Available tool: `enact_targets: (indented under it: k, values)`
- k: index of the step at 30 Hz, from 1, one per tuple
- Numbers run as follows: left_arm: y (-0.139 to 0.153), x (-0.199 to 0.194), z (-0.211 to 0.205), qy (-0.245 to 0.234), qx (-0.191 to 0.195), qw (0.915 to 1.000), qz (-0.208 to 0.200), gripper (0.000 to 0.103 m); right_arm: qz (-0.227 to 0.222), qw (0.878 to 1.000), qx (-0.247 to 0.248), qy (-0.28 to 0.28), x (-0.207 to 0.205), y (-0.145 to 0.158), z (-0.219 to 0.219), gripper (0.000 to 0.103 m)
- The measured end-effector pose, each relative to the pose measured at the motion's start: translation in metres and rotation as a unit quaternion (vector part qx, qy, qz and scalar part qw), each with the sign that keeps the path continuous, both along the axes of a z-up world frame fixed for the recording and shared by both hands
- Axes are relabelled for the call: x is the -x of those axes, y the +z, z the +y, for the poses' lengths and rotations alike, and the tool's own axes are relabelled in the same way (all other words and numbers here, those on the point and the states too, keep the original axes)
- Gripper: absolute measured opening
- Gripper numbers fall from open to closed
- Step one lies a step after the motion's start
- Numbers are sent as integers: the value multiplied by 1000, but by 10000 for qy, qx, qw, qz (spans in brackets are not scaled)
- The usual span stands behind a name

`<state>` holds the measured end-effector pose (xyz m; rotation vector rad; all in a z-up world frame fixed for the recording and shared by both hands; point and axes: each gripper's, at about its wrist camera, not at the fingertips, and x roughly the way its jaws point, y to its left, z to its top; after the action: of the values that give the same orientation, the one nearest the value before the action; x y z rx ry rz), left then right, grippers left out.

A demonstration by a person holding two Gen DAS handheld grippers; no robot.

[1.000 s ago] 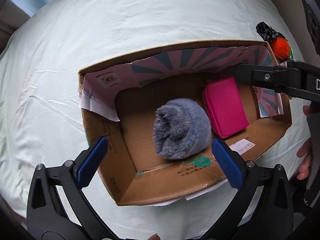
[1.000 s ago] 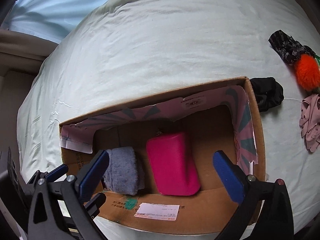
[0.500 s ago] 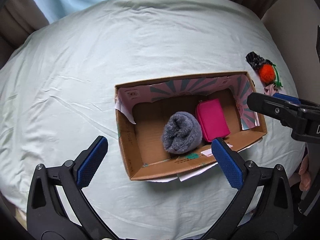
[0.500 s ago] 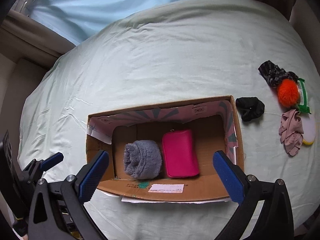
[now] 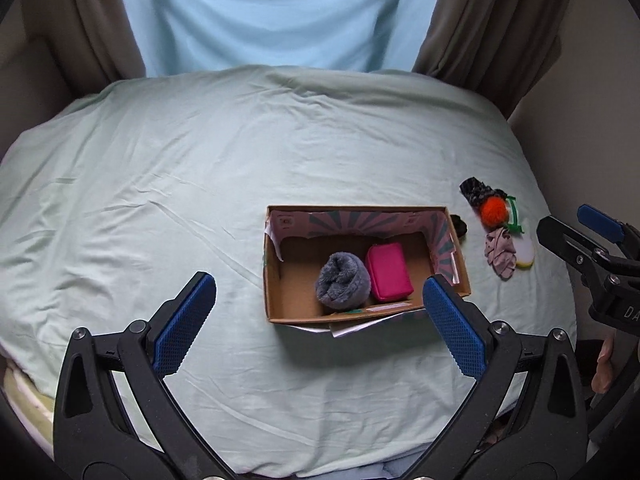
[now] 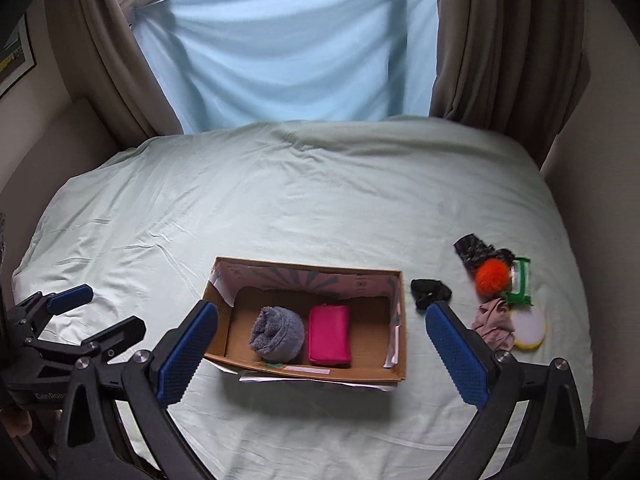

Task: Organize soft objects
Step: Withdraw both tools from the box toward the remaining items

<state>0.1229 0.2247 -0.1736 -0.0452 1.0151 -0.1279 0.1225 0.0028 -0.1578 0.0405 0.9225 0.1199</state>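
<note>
An open cardboard box (image 5: pixel 272 280) (image 6: pixel 402 340) sits on the bed. In it lie a grey fluffy roll (image 5: pixel 342 284) (image 6: pixel 277 333) and a pink pouch (image 5: pixel 389 272) (image 6: pixel 329 334) side by side. To the box's right lie a black scrunchie (image 6: pixel 430 292), an orange pompom (image 5: pixel 494 211) (image 6: pixel 492 277), a dark patterned cloth (image 6: pixel 472 250), a beige cloth (image 5: pixel 500 252) (image 6: pixel 494 326), a green item (image 6: pixel 520 282) and a yellow-white sponge (image 6: pixel 530 328). My left gripper (image 5: pixel 318 322) and right gripper (image 6: pixel 322 352) are both open and empty, held high above the bed.
The pale green sheet (image 5: pixel 200 184) covers the bed. Brown curtains (image 6: pixel 500 48) and a light blue sheet (image 6: pixel 288 52) over the window stand behind. Walls close in on both sides. The other gripper shows at each view's edge.
Both grippers have pulled up and back from the box, so the whole bed and window now show. The grey roll and pink pouch stay in the box.
</note>
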Motion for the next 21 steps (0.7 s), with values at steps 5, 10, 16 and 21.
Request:
enact_targets:
  k: [5, 10, 16, 21]
  values:
    - [27, 23, -5, 144, 132, 9993, -321, 103, -431, 9981, 323, -301, 34, 29, -19, 103]
    - [35, 32, -29, 104, 200, 9990, -389, 103, -749, 9944, 265, -698, 65, 44, -56, 103]
    - [47, 48, -78, 107, 150, 9973, -707, 103, -913, 9910, 300, -932, 87, 49, -99, 103]
    - [55, 51, -130, 293, 70, 9962, -822, 103, -946, 9930, 215, -680, 90, 47, -145, 103]
